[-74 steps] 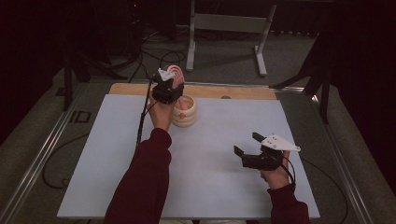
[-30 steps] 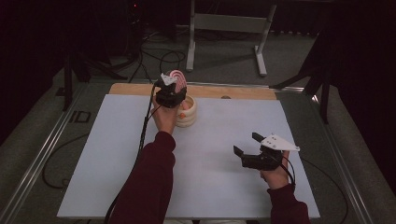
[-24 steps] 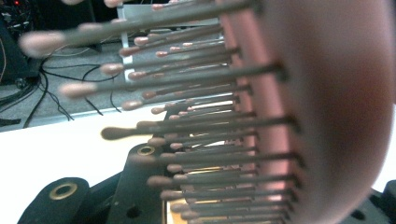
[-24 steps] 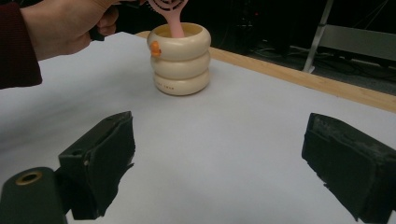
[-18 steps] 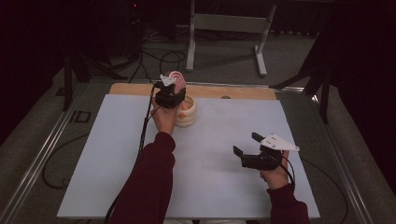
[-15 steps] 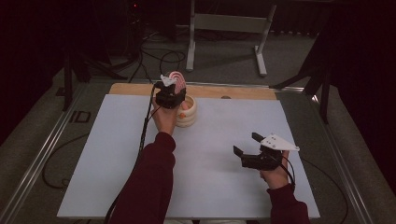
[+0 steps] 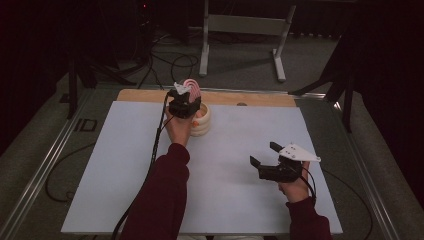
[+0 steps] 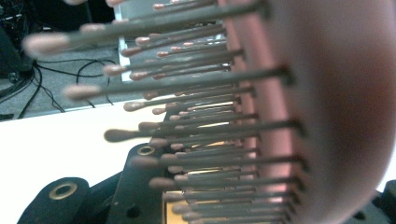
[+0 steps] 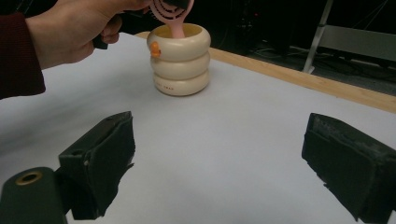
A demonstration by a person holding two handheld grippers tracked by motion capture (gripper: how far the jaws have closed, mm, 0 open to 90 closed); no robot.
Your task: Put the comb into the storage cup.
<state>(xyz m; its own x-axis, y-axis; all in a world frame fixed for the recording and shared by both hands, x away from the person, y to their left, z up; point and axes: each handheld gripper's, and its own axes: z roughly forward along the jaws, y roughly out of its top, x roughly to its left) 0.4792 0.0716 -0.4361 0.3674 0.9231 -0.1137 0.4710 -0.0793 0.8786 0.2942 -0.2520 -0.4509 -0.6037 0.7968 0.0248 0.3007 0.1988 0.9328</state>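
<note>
While my left tool (image 7: pixel 184 100) is clamping the pink brush (image 7: pixel 192 88), whose handle is entering the cup (image 9: pixel 179 58) at the counter's (image 7: pixel 125 165) 12 o'clock, I am keeping it upright and centred. My right tool (image 7: pixel 272 157) is idling wide.

only the ringed holder (image 7: pixel 201 121) interrupts the bare white mat (image 7: pixel 240 200).

Left gripper (image 7: pixel 184 102) clamped, right gripper (image 7: pixel 266 159) agape.
</note>
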